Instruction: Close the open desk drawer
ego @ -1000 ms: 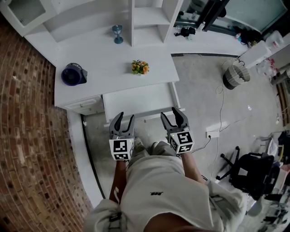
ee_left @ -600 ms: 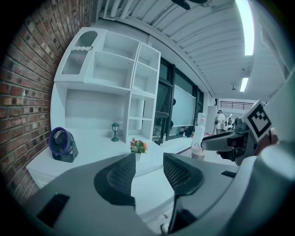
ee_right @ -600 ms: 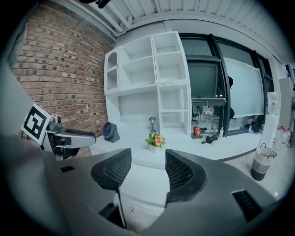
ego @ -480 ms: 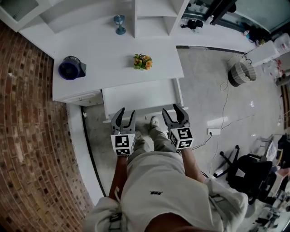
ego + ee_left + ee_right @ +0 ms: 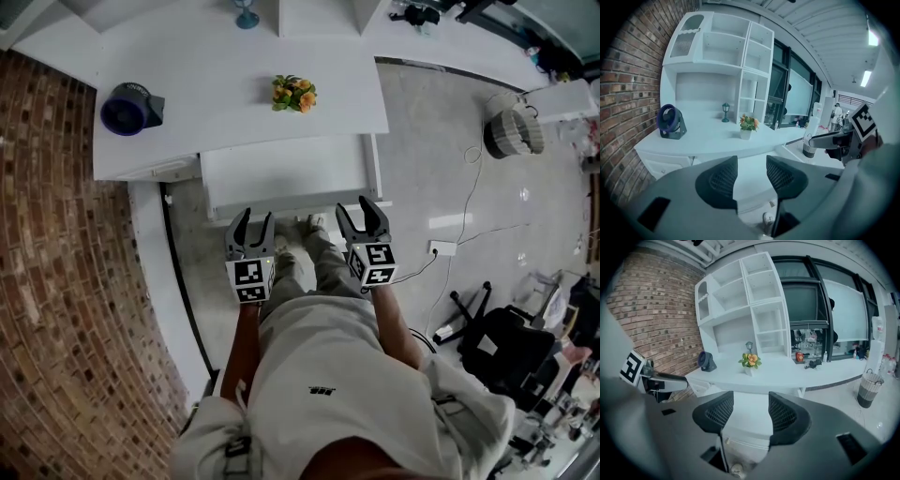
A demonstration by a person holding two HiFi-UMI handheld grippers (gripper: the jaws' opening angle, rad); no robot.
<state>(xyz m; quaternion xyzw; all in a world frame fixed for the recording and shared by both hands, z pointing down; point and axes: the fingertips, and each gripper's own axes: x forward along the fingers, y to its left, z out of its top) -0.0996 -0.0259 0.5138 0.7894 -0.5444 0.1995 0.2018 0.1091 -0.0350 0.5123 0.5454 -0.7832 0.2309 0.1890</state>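
The white desk [image 5: 234, 84] has its shallow drawer [image 5: 281, 178] pulled out toward me; the drawer's inside looks bare. My left gripper [image 5: 253, 217] hovers just in front of the left part of the drawer's front edge, its jaws a little apart with nothing between them. My right gripper [image 5: 361, 208] is level with it at the right part of that edge, also open and empty. In the left gripper view my left gripper [image 5: 751, 161] frames the drawer [image 5: 750, 187]. In the right gripper view my right gripper [image 5: 751, 399] does the same with the drawer [image 5: 750, 420]. Whether either touches the front I cannot tell.
A dark blue fan [image 5: 127, 108] and a small flower pot [image 5: 294, 94] stand on the desk. A brick wall [image 5: 56, 281] runs along the left. A waste basket [image 5: 514, 131], a cable and a black office chair [image 5: 497, 347] are on the floor to the right.
Both grippers have sunk and come closer to the drawer's front edge. The drawer stands as far out as before.
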